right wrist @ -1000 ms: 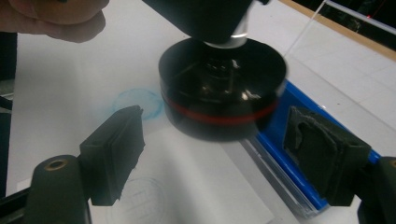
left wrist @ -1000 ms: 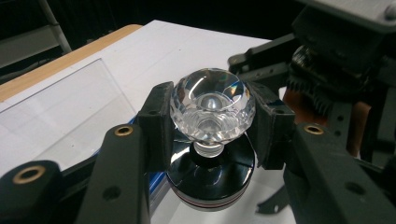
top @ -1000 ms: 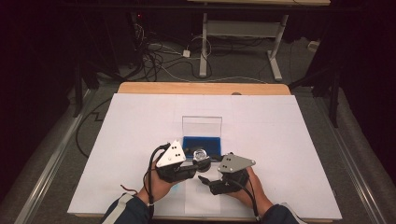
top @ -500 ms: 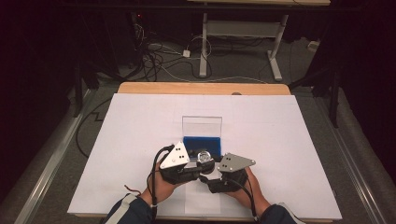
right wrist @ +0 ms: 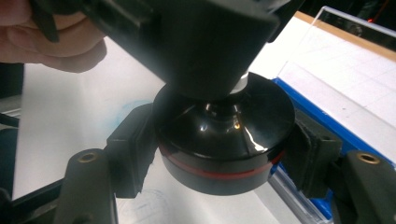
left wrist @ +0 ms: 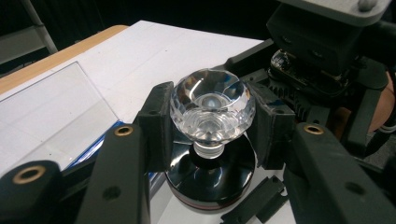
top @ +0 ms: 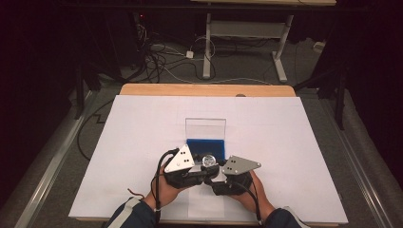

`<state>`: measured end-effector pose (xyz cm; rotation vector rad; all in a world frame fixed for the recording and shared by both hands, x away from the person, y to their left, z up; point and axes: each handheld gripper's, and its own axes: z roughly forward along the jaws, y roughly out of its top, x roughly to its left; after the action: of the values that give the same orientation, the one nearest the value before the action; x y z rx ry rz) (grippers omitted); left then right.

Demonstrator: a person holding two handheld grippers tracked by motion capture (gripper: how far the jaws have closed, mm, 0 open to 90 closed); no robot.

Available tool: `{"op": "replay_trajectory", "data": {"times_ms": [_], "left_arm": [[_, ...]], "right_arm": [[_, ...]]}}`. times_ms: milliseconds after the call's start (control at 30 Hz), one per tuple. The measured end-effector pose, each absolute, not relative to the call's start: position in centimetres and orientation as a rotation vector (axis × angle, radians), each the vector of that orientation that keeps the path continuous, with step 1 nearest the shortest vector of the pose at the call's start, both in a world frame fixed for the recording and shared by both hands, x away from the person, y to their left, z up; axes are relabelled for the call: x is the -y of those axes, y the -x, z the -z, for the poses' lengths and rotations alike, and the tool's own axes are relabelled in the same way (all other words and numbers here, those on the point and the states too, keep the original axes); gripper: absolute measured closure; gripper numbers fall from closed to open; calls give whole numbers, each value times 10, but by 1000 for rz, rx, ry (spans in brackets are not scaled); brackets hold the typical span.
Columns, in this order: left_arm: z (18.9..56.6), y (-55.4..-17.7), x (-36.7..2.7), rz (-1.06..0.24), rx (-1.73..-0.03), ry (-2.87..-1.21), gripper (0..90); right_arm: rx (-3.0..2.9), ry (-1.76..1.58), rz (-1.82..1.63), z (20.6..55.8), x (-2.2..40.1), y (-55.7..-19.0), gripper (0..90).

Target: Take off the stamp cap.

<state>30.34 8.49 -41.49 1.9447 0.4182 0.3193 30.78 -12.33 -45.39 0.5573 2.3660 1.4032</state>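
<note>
My right gripper (right wrist: 219, 154) has moved in beside the left, its jaws just closing onto the black base (right wrist: 224, 135). Left to right: my left gripper (left wrist: 210, 121) clamps the crystal knob (left wrist: 212, 109) just before the blue box (top: 205, 145). Glass feels heavy, slick, chippable; I'd grip the broad base.
</note>
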Motion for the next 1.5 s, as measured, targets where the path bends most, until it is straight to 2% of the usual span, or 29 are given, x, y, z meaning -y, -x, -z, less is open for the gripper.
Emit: {"op": "replay_trajectory", "data": {"times_ms": [700,1500], "left_arm": [[414,-303,-85,-322,-409,-1961,541],[407,-304,-86,-269,-419,-2129,540]], "right_arm": [[-2405,-549,-1344,457,124,-310,382],[-2469,-494,-1245,460,124,-310,387]]}}
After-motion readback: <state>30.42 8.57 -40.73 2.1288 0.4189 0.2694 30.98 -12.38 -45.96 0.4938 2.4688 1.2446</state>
